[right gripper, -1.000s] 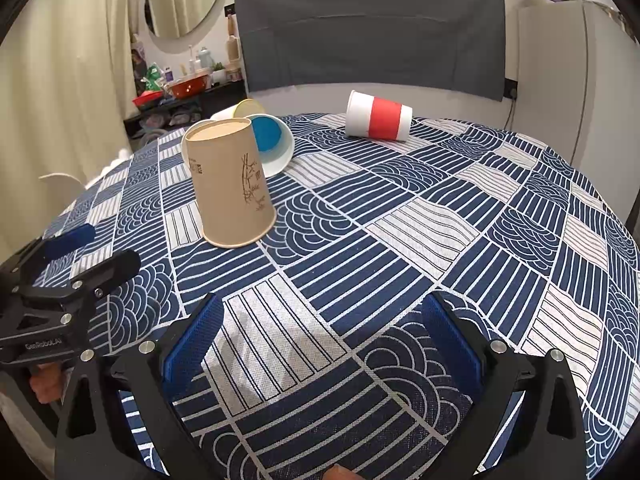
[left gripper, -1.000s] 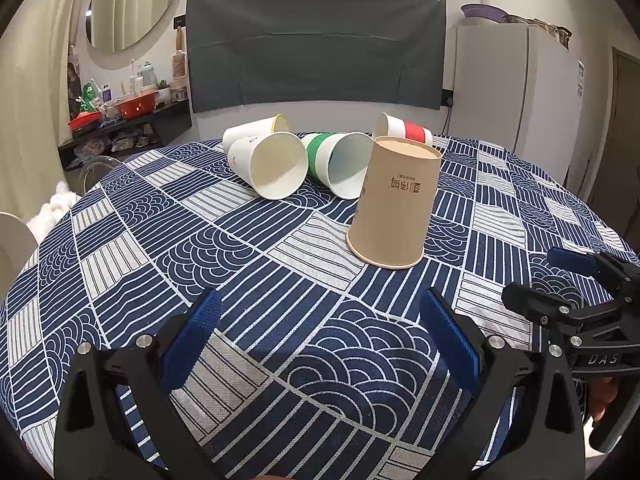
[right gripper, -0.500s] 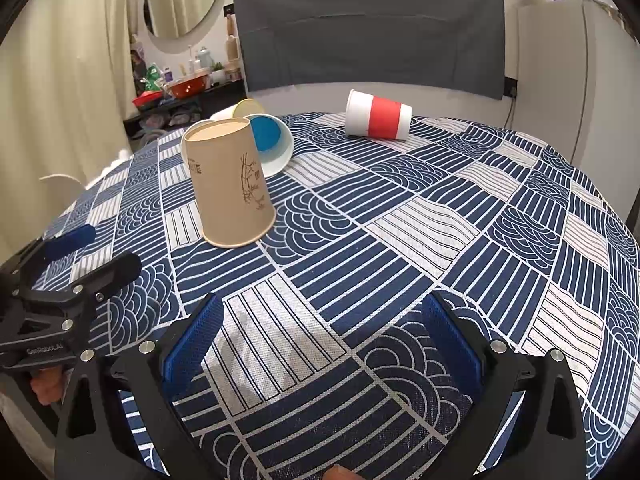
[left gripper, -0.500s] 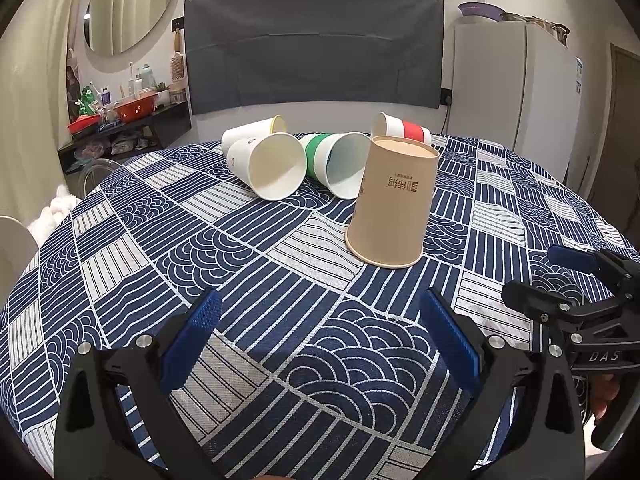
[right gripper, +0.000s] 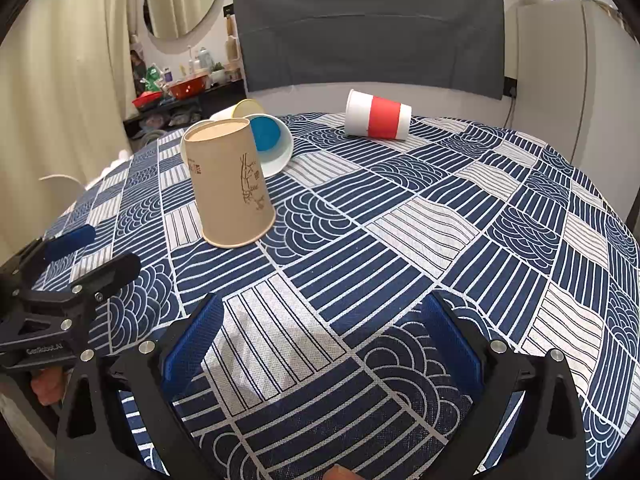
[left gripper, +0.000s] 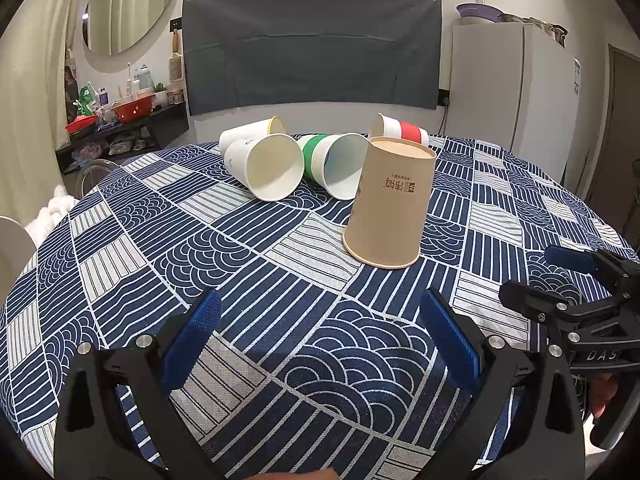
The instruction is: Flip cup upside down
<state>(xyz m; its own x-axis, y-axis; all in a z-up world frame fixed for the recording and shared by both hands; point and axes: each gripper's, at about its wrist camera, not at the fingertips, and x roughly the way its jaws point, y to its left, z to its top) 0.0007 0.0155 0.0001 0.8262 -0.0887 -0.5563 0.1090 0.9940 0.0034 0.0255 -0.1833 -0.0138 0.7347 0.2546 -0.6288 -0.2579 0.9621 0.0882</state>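
A brown paper cup (left gripper: pixel 390 204) stands upside down on the patterned tablecloth; it also shows in the right wrist view (right gripper: pixel 230 184). Behind it lie several cups on their sides: a white cup (left gripper: pixel 266 168), a green-banded cup (left gripper: pixel 334 164), a yellow-rimmed cup (left gripper: pixel 250 132) and a red-banded cup (left gripper: pixel 400 130), the last also in the right wrist view (right gripper: pixel 378 115). My left gripper (left gripper: pixel 320 336) is open and empty, near the table's front, short of the brown cup. My right gripper (right gripper: pixel 320 340) is open and empty, to the right of the brown cup.
The round table (left gripper: pixel 120 264) has a blue and white cloth. A dark panel (left gripper: pixel 312 44) hangs on the wall behind, a white fridge (left gripper: pixel 512 88) stands at the right, and a cluttered shelf (left gripper: pixel 120 120) at the left.
Both grippers stay open and empty. The left wrist view has shifted very slightly; the cups have not moved.
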